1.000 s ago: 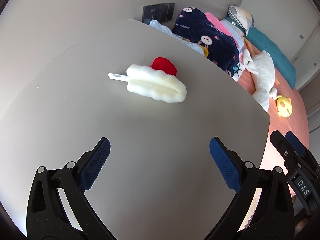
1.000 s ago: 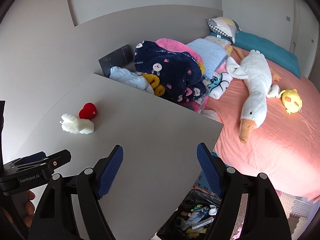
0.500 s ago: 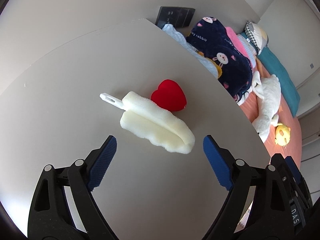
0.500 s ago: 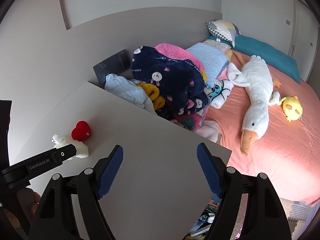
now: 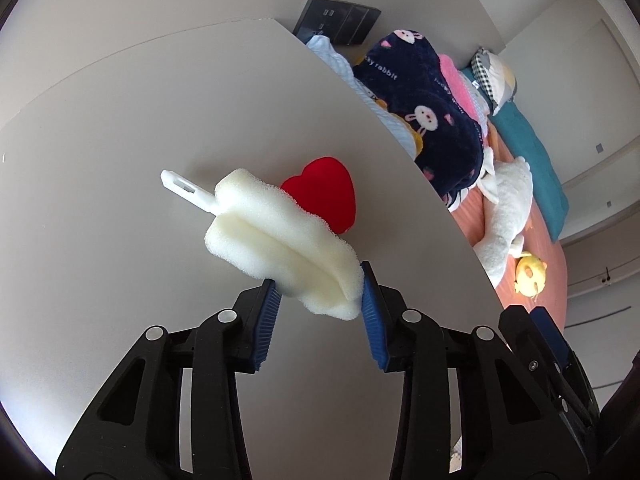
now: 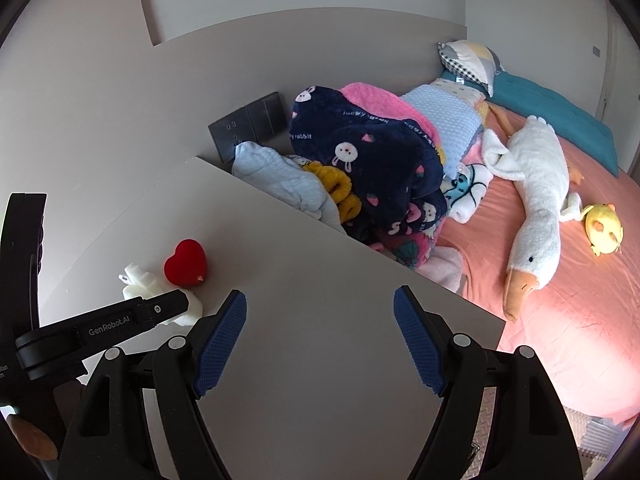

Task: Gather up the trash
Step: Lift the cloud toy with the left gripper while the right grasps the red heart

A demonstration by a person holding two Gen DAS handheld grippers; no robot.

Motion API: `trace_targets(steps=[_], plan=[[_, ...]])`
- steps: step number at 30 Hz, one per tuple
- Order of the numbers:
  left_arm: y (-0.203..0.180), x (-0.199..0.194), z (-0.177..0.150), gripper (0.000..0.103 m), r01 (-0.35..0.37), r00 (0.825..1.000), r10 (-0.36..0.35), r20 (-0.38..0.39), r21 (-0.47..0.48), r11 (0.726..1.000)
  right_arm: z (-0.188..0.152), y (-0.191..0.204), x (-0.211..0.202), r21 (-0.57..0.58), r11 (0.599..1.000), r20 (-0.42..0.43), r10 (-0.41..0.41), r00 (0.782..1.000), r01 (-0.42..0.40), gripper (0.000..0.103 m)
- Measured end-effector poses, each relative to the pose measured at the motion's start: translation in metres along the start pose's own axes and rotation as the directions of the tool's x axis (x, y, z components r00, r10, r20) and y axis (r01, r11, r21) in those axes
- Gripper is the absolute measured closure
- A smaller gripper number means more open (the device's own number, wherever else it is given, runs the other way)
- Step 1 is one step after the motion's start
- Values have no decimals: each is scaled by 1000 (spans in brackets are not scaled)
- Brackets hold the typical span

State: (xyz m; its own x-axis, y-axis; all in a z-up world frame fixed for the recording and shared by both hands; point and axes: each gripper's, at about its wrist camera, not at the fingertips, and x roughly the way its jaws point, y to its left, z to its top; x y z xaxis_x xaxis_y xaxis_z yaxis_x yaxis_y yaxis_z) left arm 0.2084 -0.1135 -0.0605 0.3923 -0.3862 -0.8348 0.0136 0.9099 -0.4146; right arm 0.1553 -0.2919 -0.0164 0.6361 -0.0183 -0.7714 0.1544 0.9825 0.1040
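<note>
A white sponge brush (image 5: 280, 236) with a white plastic handle lies on the grey table (image 5: 120, 200). A red heart-shaped box (image 5: 328, 196) sits right behind it. My left gripper (image 5: 318, 308) is shut on the near end of the sponge, its blue pads pressing both sides. In the right wrist view the sponge (image 6: 144, 284) and the heart (image 6: 186, 262) show at the left, partly behind the left gripper. My right gripper (image 6: 320, 336) is open and empty above the table's middle.
The table's right edge (image 6: 360, 244) borders a bed with a pink sheet (image 6: 560, 320). A pile of blankets (image 6: 380, 168), a white goose plush (image 6: 532, 216) and a yellow plush (image 6: 604, 232) lie there. A dark wall socket panel (image 6: 248, 124) is behind the table.
My left gripper moved forward to the sponge and closed on its near end. My right gripper shifted slightly and stayed open.
</note>
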Motion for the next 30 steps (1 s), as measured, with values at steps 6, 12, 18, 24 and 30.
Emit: trace_targets(steps=[6, 12, 18, 24, 30], plan=[[7, -16, 2, 86, 45, 997, -48, 61, 47, 998, 1, 14, 6, -23, 999, -12, 36, 999, -36, 26], [19, -37, -1, 86, 8, 993, -18, 121, 84, 996, 2, 34, 13, -59, 996, -24, 71, 997, -72, 26], [46, -52, -2, 86, -40, 988, 31, 150, 52, 998, 3, 61, 25, -102, 989, -43, 105, 994, -109, 26], [67, -63, 1, 86, -65, 983, 60, 172, 23, 998, 4, 85, 43, -139, 983, -67, 108, 992, -116, 26], [83, -73, 1, 86, -94, 977, 92, 193, 2, 996, 8, 101, 68, -161, 979, -113, 109, 988, -126, 27]])
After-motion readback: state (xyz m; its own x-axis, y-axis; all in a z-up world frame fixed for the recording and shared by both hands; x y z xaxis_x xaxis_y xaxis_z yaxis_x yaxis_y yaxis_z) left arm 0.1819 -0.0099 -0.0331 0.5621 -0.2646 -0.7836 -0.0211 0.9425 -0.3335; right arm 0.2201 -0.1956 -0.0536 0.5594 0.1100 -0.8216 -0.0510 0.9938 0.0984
